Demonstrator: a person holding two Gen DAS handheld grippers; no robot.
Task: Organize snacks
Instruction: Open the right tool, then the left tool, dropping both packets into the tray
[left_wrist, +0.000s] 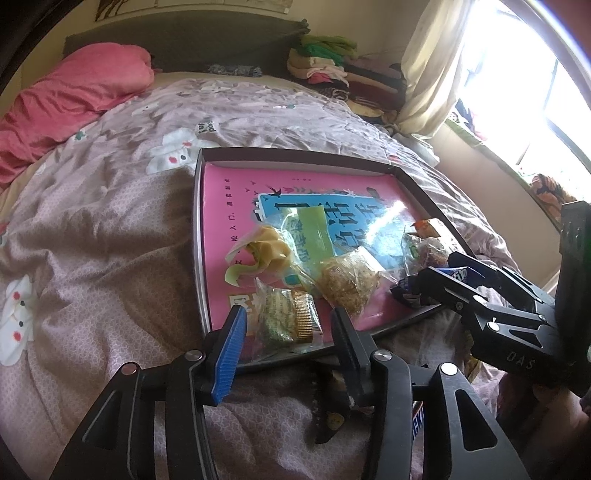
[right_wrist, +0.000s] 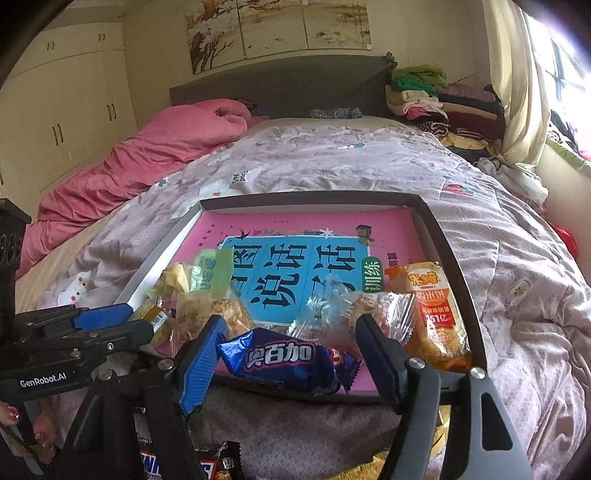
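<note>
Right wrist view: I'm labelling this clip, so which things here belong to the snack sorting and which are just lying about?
Part of the job:
tray
blue wrapped snack, between the open right gripper fingers
orange rice cracker pack
clear-wrapped pastry
candy bars on the quilt
left gripper

Just lying about:
pink duvet
folded clothes
wardrobe

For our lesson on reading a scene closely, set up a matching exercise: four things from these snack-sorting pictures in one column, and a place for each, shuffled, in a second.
Column 1
1. Dark blue foil snack packet
2. Orange rice-cracker packet
3. Crumpled pink quilt
4. Snickers bar

Column 2
A. By the shallow box's right wall
B. On the bedspread, outside the box
C. Over the box's near rim, between the right gripper's open fingers
D. At the bed's head, left side

Pairs: 1-C, 2-A, 3-D, 4-B
</note>
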